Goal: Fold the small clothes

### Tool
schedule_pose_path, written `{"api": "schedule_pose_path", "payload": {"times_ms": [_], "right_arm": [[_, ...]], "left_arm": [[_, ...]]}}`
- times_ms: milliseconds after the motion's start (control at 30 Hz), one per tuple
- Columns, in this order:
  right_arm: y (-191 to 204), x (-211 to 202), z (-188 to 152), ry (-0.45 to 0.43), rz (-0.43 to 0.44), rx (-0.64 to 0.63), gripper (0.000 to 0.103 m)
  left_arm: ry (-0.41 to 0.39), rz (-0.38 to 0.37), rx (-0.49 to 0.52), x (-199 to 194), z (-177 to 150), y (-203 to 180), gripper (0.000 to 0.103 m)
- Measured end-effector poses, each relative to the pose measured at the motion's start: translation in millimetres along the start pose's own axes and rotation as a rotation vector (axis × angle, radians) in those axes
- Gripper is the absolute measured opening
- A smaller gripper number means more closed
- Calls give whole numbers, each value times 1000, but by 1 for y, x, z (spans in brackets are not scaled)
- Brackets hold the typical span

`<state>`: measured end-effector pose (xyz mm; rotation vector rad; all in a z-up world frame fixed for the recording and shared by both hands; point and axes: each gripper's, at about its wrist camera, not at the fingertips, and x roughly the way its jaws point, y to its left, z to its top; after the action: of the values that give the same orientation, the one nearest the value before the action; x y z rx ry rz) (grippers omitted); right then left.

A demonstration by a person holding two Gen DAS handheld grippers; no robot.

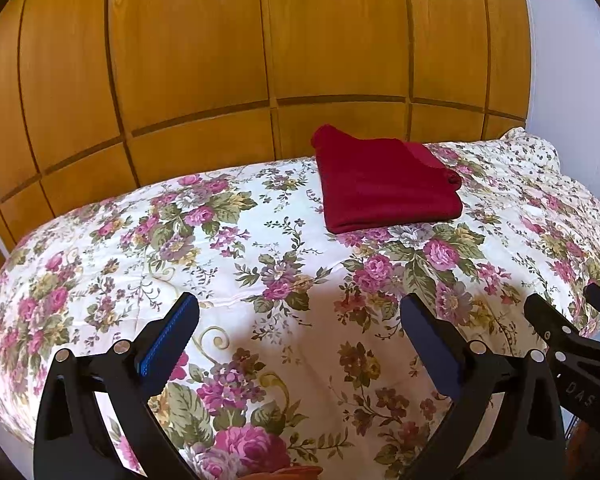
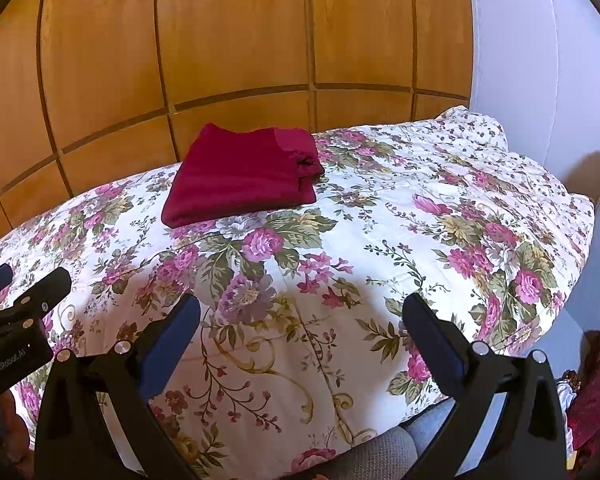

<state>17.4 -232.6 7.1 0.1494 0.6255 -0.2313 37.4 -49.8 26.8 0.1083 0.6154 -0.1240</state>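
A folded dark red knit garment (image 1: 388, 184) lies flat on the floral quilted bedspread (image 1: 260, 264), toward the bed's far edge, before glossy wooden wardrobe panels (image 1: 220, 60). Only the right wrist view shows a dark tie at the garment's right corner and, low right beside the bed, more dark red cloth (image 2: 596, 392). The left claw (image 1: 300, 312) and right claw (image 2: 302, 312) both gape wide, blue pads apart, empty — hovering near the bedspread's near side, well apart from the garment.
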Motion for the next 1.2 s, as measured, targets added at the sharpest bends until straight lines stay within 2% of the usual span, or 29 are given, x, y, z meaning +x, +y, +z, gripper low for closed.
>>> {"api": "schedule_pose_path", "payload": {"times_ms": [1200], "right_arm": [[1,2,-2,10,5,-3,101]], "left_arm": [[5,-6,-21,-1,0,2,100]]}}
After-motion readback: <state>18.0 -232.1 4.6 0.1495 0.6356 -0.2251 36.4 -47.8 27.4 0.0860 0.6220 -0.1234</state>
